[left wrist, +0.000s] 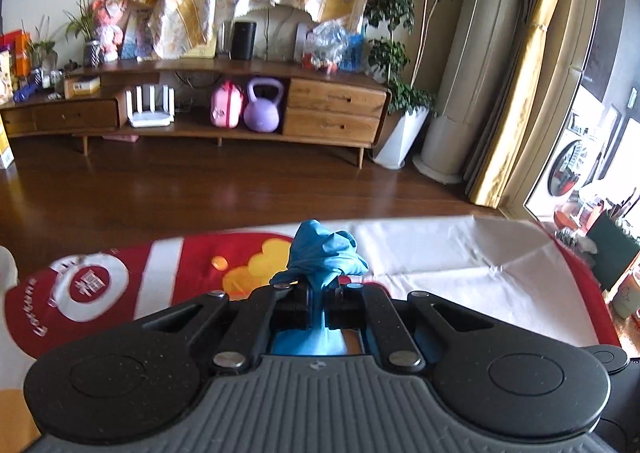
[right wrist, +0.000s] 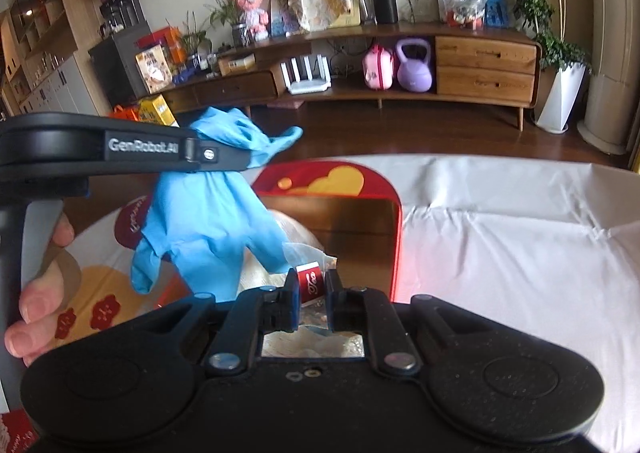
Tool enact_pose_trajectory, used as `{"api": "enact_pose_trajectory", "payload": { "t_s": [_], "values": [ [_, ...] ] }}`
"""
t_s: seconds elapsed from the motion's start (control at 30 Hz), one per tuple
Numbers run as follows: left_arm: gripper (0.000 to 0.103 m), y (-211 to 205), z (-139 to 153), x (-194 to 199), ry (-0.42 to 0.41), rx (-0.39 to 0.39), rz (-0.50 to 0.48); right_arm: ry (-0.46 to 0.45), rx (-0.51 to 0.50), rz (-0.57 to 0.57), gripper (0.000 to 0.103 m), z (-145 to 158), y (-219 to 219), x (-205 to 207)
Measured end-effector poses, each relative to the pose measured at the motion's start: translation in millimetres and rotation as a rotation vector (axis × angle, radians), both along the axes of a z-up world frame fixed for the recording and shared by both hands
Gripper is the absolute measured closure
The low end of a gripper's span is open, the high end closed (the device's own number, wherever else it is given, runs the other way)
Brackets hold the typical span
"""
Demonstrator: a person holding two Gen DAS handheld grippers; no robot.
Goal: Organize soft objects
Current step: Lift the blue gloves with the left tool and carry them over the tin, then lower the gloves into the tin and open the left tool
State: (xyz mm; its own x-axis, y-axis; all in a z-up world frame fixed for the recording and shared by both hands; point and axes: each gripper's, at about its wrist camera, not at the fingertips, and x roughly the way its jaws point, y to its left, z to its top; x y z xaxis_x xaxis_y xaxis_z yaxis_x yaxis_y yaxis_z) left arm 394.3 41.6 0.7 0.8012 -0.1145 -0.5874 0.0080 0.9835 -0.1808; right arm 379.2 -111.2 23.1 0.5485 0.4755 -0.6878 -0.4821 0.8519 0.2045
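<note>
Left gripper [left wrist: 318,303], jaws clamped on a blue glove [left wrist: 326,253]; in the right wrist view that gripper enters from nine o'clock and the glove [right wrist: 212,221] hangs limp beneath it, fingers drooping toward six o'clock, cuff bunched above the jaws. Right gripper [right wrist: 312,299], jaws closed on the red-labelled neck of a clear plastic bag [right wrist: 308,253] that appears to hold a pale, soft mass. Both loads hang over a red box [right wrist: 394,237] with yellow cloud motifs, which stands open at twelve o'clock from the right jaws, on a white cloth [right wrist: 520,245].

Risks, as judged from here: the glove's dangling fingers could catch on the box rim and leave it draped half outside, because the thin material offers no stiffness. The bag is pinched only by a small fold, so its weight could slip it free. The two grippers sit close together and could collide over the opening.

Glove: thin, matt blue, wrinkled. Bag: glossy, translucent, crumpled.
</note>
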Motion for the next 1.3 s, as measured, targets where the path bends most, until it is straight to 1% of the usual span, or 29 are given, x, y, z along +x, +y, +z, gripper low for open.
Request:
{"api": "enact_pose_trajectory", "payload": {
  "t_s": [0.33, 0.57, 0.7, 0.8, 0.87, 1.07, 1.13, 1.17, 1.2, 1.23, 1.3],
  "values": [
    [0.098, 0.3, -52.8, 18.7, 0.123, -0.035, -0.025, 0.032, -0.055, 0.041, 0.091, -27.0, 13.0, 3.8],
    [0.098, -1.9, -75.9, 23.0, 0.209, -0.033, -0.051, 0.035, -0.101, 0.064, 0.089, -35.9, 20.6, 0.3],
    [0.098, -2.8, -86.7, 23.2, 0.243, -0.022, -0.057, 0.040, -0.118, 0.064, 0.086, -39.1, 23.2, 1.0],
    [0.098, -1.5, -92.6, 23.2, 0.260, -0.025, -0.052, 0.038, -0.120, 0.068, 0.084, -39.8, 24.1, 0.1],
    [0.098, -2.0, -93.6, 23.7, 0.265, -0.012, -0.049, 0.032, -0.120, 0.065, 0.082, -39.3, 24.7, -0.5],
    [0.095, -2.9, -86.6, 20.5, 0.239, -0.003, -0.039, 0.021, -0.099, 0.057, 0.074, -35.6, 20.9, -3.5],
    [0.091, -1.9, -82.4, 18.4, 0.226, -0.005, -0.037, 0.015, -0.094, 0.054, 0.068, -32.2, 19.0, -4.6],
    [0.085, -2.0, -80.3, 17.8, 0.223, -0.004, -0.034, 0.014, -0.088, 0.052, 0.068, -30.5, 18.2, -5.2],
    [0.075, -1.9, -78.1, 17.5, 0.222, -0.007, -0.035, 0.014, -0.085, 0.051, 0.067, -28.9, 17.6, -6.1],
    [0.070, -1.8, -76.1, 16.5, 0.219, -0.011, -0.037, 0.011, -0.086, 0.047, 0.066, -26.6, 17.6, -6.5],
    [0.039, -2.1, -71.0, 14.6, 0.209, -0.008, -0.034, 0.003, -0.086, 0.046, 0.064, -22.4, 16.7, -9.2]
  ]
}}
